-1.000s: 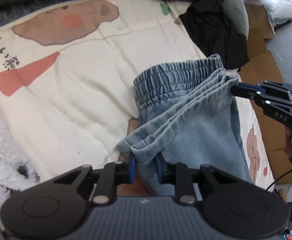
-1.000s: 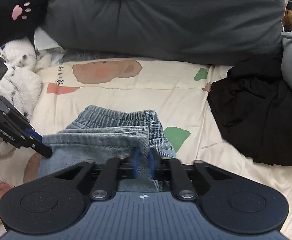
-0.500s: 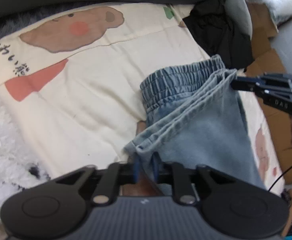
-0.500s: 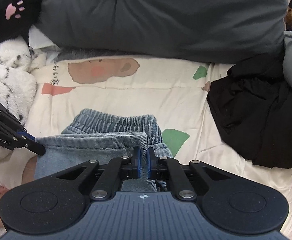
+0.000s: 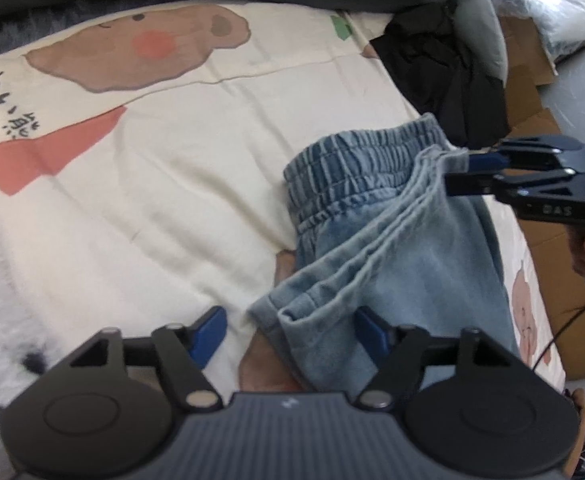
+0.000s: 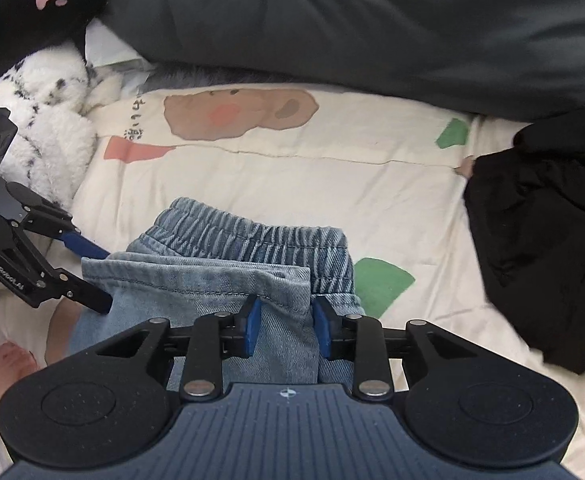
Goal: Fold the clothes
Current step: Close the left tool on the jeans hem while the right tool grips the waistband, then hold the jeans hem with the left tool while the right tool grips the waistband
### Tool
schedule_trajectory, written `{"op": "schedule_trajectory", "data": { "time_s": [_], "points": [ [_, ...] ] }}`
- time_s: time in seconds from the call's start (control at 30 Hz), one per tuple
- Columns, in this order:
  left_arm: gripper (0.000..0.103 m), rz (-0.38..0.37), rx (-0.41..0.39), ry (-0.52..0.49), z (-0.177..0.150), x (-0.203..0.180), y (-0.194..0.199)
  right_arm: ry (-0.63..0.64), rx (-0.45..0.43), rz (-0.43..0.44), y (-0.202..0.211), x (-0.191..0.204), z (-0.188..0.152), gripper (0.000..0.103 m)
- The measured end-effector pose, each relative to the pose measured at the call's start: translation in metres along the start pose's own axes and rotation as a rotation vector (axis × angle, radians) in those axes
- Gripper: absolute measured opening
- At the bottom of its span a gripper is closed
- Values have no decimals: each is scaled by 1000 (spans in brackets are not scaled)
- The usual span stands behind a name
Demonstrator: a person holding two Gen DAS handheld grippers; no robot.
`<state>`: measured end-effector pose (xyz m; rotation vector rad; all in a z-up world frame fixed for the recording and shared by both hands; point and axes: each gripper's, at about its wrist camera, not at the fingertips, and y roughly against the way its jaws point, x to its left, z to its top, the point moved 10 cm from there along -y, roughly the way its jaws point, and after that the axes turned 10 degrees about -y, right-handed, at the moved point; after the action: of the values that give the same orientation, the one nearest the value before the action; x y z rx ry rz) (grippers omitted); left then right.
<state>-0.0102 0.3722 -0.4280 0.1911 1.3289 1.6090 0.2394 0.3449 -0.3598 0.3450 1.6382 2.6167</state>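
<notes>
Soft, limp denim jeans [image 6: 196, 280] lying folded with hems near waistband, both left gripper [image 5: 290, 330] and right gripper [image 6: 284, 326] spread wide, released; best pinched at thick hem corners.

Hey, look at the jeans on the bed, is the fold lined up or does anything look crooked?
The fold runs slightly askew. The folded-over hem of the jeans stops short of the elastic waistband and slants across it instead of lining up. The black garment lies bunched, unfolded, to the right. Nothing looks torn or spilled.
</notes>
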Motion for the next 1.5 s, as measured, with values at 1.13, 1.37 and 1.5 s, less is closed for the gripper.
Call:
{"op": "schedule_trajectory", "data": {
  "time_s": [1.13, 1.37, 1.5],
  "points": [
    [22, -102, -115, -56, 38, -49, 41, -198, -137, -51, 91, -9, -12, 8],
    [18, -77, -90, -3, 14, -29, 45, -138, -97, -28, 58, 1, -5, 8],
    [18, -67, -76, 22, 12, -19, 37, -97, -68, -77, 36, 1, -2, 12]
  ]
}}
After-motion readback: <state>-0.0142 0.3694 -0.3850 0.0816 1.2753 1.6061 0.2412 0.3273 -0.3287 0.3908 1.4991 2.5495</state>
